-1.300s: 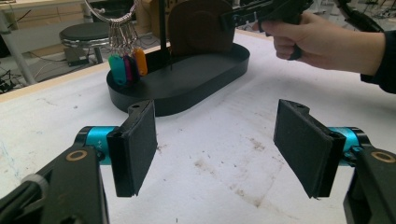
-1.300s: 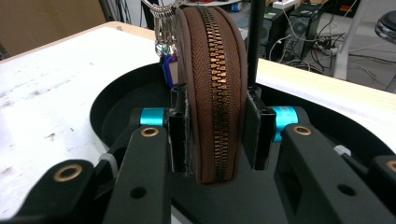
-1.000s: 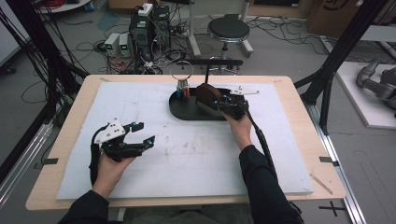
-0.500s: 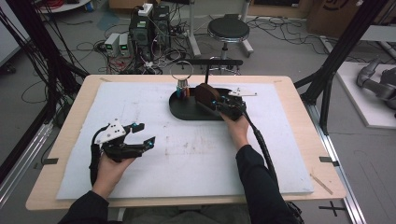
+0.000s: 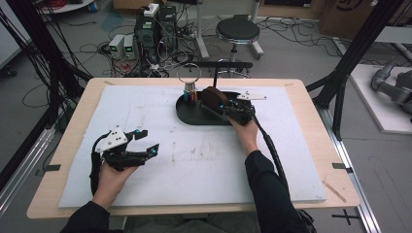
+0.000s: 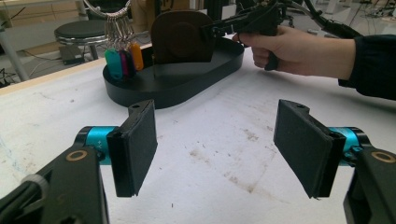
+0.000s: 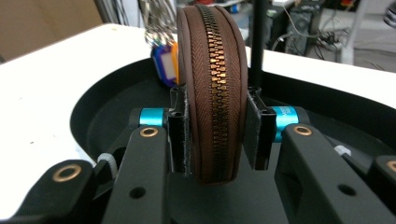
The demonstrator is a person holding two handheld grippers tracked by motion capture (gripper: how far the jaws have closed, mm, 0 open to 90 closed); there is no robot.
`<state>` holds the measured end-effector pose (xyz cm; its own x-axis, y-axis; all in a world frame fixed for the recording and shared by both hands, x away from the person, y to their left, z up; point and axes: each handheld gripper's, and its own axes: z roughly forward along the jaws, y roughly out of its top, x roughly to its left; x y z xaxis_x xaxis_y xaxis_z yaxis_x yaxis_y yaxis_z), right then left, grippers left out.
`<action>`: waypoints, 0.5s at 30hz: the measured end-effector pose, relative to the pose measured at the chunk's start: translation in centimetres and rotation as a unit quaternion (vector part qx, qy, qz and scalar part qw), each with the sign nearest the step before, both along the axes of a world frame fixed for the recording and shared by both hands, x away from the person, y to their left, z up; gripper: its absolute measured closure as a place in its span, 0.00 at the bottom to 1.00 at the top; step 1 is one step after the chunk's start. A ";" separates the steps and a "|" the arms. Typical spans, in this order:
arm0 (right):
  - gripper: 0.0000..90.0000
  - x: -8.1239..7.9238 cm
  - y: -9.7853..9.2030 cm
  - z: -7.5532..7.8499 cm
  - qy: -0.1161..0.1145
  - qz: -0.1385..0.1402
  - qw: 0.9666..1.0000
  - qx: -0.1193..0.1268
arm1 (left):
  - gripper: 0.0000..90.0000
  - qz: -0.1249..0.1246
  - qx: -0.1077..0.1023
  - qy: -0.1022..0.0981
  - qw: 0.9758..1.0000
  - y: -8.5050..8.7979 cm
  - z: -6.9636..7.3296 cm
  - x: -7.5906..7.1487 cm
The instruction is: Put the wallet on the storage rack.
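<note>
- High view: the right hand-held gripper (image 5: 228, 108) is at the black tray (image 5: 187, 116) in the upper middle of the frame and clamps the brown pouch (image 5: 212, 98). The left hand-held gripper (image 5: 148, 143) waits at the lower left on the white surface (image 5: 204, 155), well apart.
- Left gripper view: its jaws gape with nothing between them. The pouch stands far off at the top, by the key tags (image 6: 122, 59).
- Right gripper view: both pads (image 7: 179, 126) press the pouch's flat sides. The zipper (image 7: 215, 70) runs straight up, facing the camera. This hand is the near one.

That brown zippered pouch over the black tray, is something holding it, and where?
Yes. The right gripper clamps the brown pouch by its two flat sides near the bottom, zipper edge facing the camera. The left gripper holds nothing.
</note>
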<state>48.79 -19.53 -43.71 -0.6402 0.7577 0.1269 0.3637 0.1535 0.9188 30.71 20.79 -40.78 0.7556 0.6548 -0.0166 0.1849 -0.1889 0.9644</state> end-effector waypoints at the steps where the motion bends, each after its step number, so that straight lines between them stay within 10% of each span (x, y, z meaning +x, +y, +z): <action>1: 0.75 0.0 -0.1 0.0 0.000 -0.002 1.000 -0.011 | 0.33 0.000 0.001 -0.001 1.000 -0.1 0.0 0.0; 15: 0.71 -0.2 -0.2 -0.3 0.012 -0.006 0.999 -0.051 | 0.33 -0.007 0.002 0.001 1.000 -0.8 0.0 0.4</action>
